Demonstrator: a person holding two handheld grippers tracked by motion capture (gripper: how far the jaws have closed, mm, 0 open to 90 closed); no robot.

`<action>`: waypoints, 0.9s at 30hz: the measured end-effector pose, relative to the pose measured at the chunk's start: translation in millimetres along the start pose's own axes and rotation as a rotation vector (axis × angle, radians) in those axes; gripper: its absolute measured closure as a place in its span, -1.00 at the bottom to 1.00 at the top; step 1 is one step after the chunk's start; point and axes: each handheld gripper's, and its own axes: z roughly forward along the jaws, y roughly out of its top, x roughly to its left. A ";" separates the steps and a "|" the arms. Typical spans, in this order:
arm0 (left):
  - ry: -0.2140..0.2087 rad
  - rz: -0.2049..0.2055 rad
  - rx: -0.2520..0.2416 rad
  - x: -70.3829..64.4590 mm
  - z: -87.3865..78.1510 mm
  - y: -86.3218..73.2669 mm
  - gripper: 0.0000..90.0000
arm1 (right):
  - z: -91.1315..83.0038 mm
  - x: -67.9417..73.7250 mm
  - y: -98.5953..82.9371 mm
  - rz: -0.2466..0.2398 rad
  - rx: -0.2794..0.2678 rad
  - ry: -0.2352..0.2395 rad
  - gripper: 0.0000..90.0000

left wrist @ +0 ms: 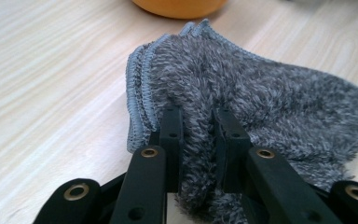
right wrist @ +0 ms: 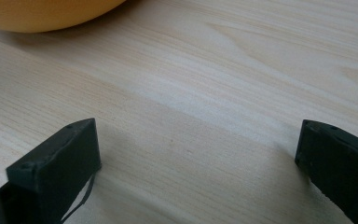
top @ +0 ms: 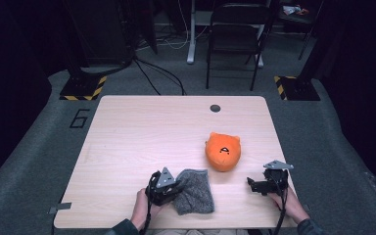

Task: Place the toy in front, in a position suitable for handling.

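Two grippers at the near edge of the wooden table [top: 127, 127], one clamped on cloth.

Left gripper [top: 172, 188] has its jaws closed on a fold of the grey fuzzy cloth [top: 195, 191], which lies bunched on the near side of the table, just right of that gripper; stitched hem layers show at its left side in the left gripper view. Right gripper [top: 250, 184] sits near right, jaws wide apart over bare wood. Orange plush toy [top: 222, 151] rests just beyond the cloth, between both grippers.
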 end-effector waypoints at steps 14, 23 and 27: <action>0.091 -0.128 -0.086 47.9 -39.8 -1.4 0.68 | 0.0 0.0 0.0 0.000 0.000 0.000 -1.00; 0.139 -0.208 -0.092 87.3 -57.3 -11.8 0.68 | 0.2 0.1 0.0 0.000 -0.001 -0.002 -1.00; 0.150 -0.249 -0.085 101.0 -60.3 -18.6 0.67 | 0.0 0.0 0.1 0.000 0.000 0.001 -1.00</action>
